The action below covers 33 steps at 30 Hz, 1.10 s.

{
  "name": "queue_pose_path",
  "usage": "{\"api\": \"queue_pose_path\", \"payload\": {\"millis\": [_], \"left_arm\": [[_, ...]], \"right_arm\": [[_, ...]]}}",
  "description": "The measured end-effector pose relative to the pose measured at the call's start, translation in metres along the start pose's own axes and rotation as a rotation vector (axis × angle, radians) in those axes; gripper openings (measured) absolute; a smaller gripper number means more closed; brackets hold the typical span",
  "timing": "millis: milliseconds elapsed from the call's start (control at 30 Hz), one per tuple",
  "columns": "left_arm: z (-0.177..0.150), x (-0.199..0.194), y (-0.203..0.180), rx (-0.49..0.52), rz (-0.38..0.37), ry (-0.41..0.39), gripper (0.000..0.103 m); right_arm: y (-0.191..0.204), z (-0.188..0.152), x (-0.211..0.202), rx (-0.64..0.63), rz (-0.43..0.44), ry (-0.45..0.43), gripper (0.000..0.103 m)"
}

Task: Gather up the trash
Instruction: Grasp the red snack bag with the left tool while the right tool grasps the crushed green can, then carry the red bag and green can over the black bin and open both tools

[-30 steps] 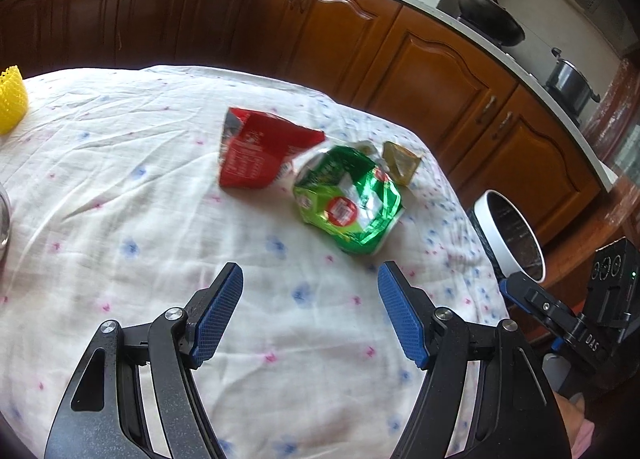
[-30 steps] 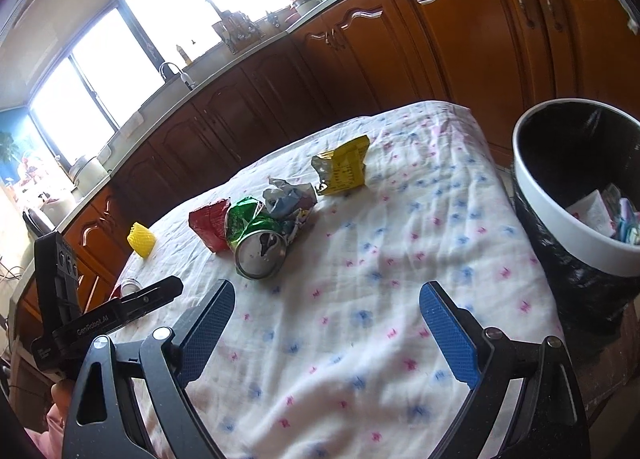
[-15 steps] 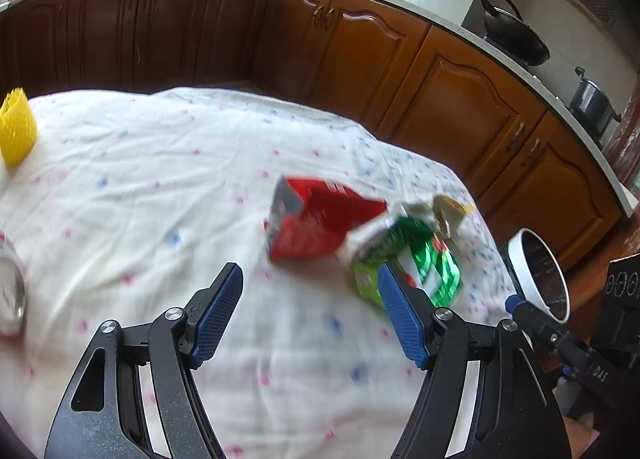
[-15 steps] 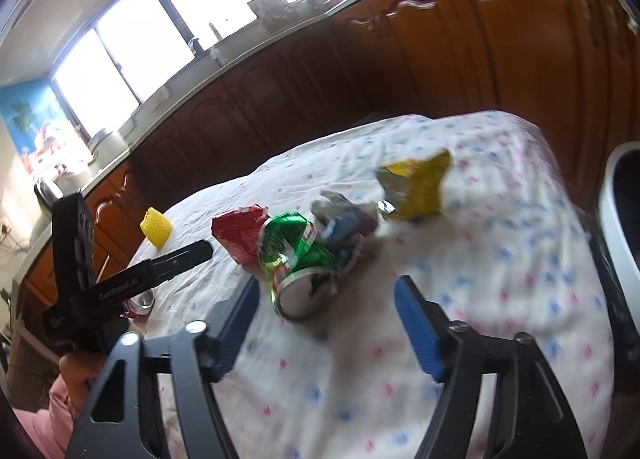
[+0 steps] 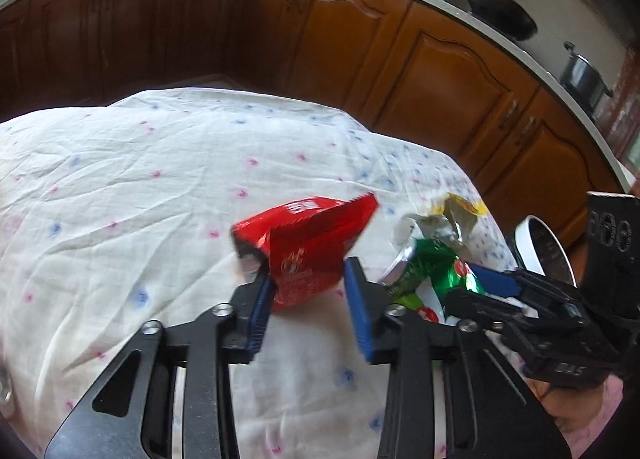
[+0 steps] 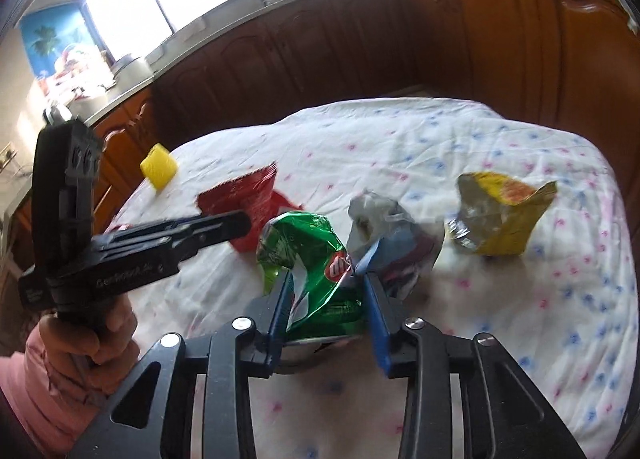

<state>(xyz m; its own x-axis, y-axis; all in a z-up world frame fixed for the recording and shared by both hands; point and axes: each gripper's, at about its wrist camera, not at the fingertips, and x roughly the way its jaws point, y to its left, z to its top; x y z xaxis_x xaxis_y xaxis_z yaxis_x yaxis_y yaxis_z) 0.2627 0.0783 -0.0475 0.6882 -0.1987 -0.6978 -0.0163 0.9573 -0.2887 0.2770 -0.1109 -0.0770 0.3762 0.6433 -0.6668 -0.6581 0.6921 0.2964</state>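
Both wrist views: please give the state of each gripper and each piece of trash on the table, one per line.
Left gripper: closing around the red foil snack bag, jaws at its sides.
Right gripper: closing around the green foil snack bag.
Red foil snack bag: crumpled, open.
Green foil snack bag: crumpled, torn open.
Yellow foil snack bag: crumpled, open, lying apart, untouched.
Grey plastic wrapper: crumpled, beside the green bag.
Yellow foam net: untouched.

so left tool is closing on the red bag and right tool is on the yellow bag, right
Not quite. The left tool does have the red bag between its fingers, but the right tool is on the green bag, not the yellow one. The right wrist view shows the yellow bag lying apart on the tablecloth, untouched.
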Motion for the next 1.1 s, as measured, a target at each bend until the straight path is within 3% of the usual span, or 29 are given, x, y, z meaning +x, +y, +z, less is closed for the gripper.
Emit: {"api": "queue_pose_path", "payload": {"millis": [200, 467, 667, 1100], "left_arm": [[-0.011, -0.016, -0.004, 0.01, -0.009, -0.013, 0.02], [-0.027, -0.044, -0.017, -0.03, -0.065, -0.038, 0.019], [-0.038, -0.054, -0.053, 0.001, -0.139, -0.029, 0.019], [-0.058, -0.045, -0.149, 0.135, -0.269, 0.036, 0.019]], "right_arm": [[0.009, -0.027, -0.023, 0.005, 0.002, -0.022, 0.03], [-0.022, -0.063, -0.077, 0.167, -0.064, -0.109, 0.03], [-0.056, -0.083, -0.121, 0.292, -0.134, -0.169, 0.03], [-0.104, -0.115, -0.195, 0.425, -0.246, -0.291, 0.03]]}}
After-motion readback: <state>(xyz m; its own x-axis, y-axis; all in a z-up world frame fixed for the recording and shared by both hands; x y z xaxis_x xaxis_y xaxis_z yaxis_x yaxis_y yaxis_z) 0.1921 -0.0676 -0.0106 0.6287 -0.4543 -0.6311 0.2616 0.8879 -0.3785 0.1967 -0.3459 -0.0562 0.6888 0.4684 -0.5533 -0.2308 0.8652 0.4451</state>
